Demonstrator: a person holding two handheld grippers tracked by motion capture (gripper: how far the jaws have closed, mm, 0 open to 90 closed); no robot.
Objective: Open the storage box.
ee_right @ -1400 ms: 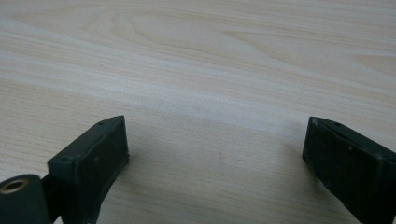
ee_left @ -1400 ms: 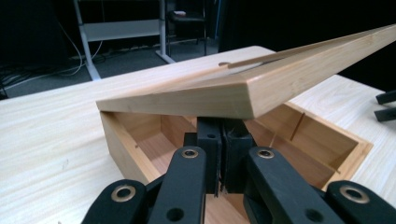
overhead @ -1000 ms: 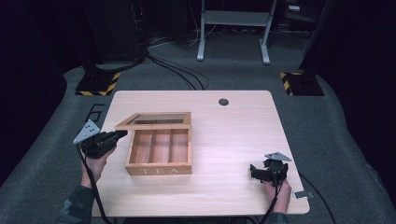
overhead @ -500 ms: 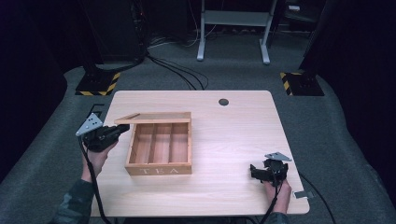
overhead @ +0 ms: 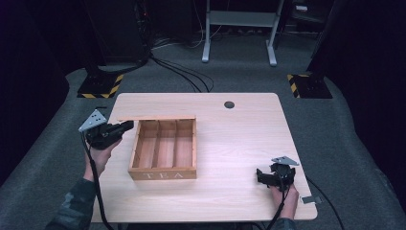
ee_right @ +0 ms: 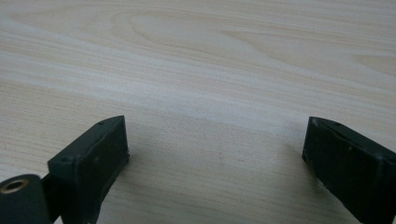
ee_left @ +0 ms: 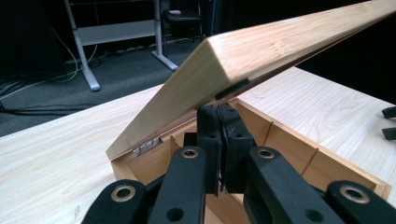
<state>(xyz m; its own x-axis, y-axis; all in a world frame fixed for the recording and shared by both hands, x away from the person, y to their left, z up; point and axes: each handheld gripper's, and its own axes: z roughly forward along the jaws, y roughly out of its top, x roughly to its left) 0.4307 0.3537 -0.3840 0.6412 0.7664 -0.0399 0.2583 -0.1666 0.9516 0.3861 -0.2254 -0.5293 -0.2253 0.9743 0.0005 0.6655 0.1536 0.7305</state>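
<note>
Wooden and pale, a tea box (overhead: pixel 163 152) is seen standing on the left half of the table (overhead: pixel 230 134), with the letters TEA read on the front wall that faces the person. Three long compartments, divided by two thin partitions, are shown inside it, and all three are seen bare in the high view. Its hinged lid (overhead: pixel 155 117) is raised at the far side; in the high view it is seen almost edge-on as a thin strip along the back wall.

At the left rear corner of the box the left gripper (overhead: pixel 125 126) is held, its tips brought up against the lid's left end. In the left gripper view the two black jaws are seen pressed together with nothing between them, their tips set just under the corner of the tilted lid (ee_left: pixel 261 46), close to a small dark catch, while a metal hinge (ee_left: pixel 145 145) is made out at the back wall below.

Near the table's front right corner, well apart from the box, the right gripper (overhead: pixel 269 176) is held low over the bare wood. Its jaws are spread wide in the right gripper view, and only wood grain is seen between them. A small dark round hole (overhead: pixel 229 104) is noted near the far edge of the table.
</note>
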